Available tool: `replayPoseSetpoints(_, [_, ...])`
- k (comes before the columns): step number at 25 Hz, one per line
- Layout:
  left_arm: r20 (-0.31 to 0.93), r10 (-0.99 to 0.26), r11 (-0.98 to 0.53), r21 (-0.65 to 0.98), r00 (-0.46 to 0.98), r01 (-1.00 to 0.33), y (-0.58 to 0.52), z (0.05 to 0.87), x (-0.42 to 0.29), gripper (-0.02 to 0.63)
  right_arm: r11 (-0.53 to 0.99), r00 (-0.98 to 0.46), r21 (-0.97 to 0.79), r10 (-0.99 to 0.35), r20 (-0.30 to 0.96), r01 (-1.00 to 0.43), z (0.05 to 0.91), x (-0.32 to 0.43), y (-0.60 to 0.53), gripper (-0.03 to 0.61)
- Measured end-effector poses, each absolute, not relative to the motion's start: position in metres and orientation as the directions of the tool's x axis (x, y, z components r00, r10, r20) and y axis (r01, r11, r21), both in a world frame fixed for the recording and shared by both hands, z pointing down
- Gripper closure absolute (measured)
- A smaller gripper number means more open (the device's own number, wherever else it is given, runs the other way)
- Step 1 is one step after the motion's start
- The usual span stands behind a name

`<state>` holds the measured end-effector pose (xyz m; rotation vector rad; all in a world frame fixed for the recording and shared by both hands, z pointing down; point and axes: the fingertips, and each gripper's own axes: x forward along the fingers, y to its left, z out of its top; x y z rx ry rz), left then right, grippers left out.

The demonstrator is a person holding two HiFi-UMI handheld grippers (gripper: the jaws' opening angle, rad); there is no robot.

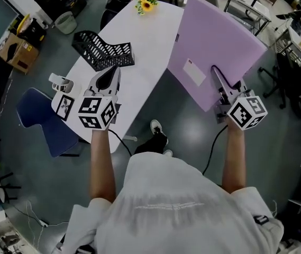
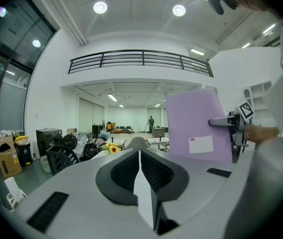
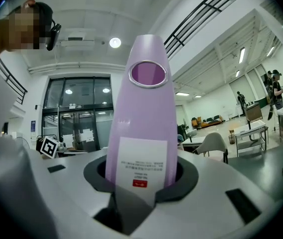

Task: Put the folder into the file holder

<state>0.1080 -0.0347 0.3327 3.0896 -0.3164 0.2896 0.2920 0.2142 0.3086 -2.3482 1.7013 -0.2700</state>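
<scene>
Inventory: one lilac folder, one black file holder, one white table, one bunch of sunflowers, one blue chair, two grippers with one marker cube each.

Right gripper: clamped on the folder's spine at its lower end, pads pressed against both sides. Held in the air just off the table's right edge, over the grey floor, broad cover facing up towards the head camera. Well apart from the file holder.

Left gripper: jaws pressed together, nothing between them. Hovering over the table's near left edge, just near of the file holder.

File holder on the table's left side, towards the far end, sunflowers beyond it at the far tip.

Writing: white cover label with a small red mark, print too small to read. White spine label with upside-down print, also illegible, plus a red mark. Black-and-white square markers on the cubes.

Materials and shapes: folder smooth and matt, wide spine with a metal-rimmed finger hole. File holder open mesh, L-shaped in profile. Table smooth, long, with rounded ends. Chair seat padded.
</scene>
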Motion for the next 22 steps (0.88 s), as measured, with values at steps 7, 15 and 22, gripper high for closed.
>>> replayPoseSetpoints(7, [0.177,-0.293,-0.954,0.011,0.940,-0.299,-0.078,0.345,0.143,0.589,-0.237,0.247,-0.277,-0.969,-0.001,-0.931,0.305,0.340,0.170,0.399])
replayPoseSetpoints(15, [0.152,-0.461,-0.883,0.016,0.874,-0.469,-0.164,0.342,0.145,0.588,-0.041,0.055,-0.231,-0.997,-0.056,-0.972,0.282,0.364,0.051,0.399])
replayPoseSetpoints(22, [0.156,-0.617,-0.778,0.023,0.771,-0.628,-0.242,0.349,0.102,0.589,0.171,-0.151,-0.200,-0.983,-0.107,-0.965,0.275,0.347,-0.074,0.399])
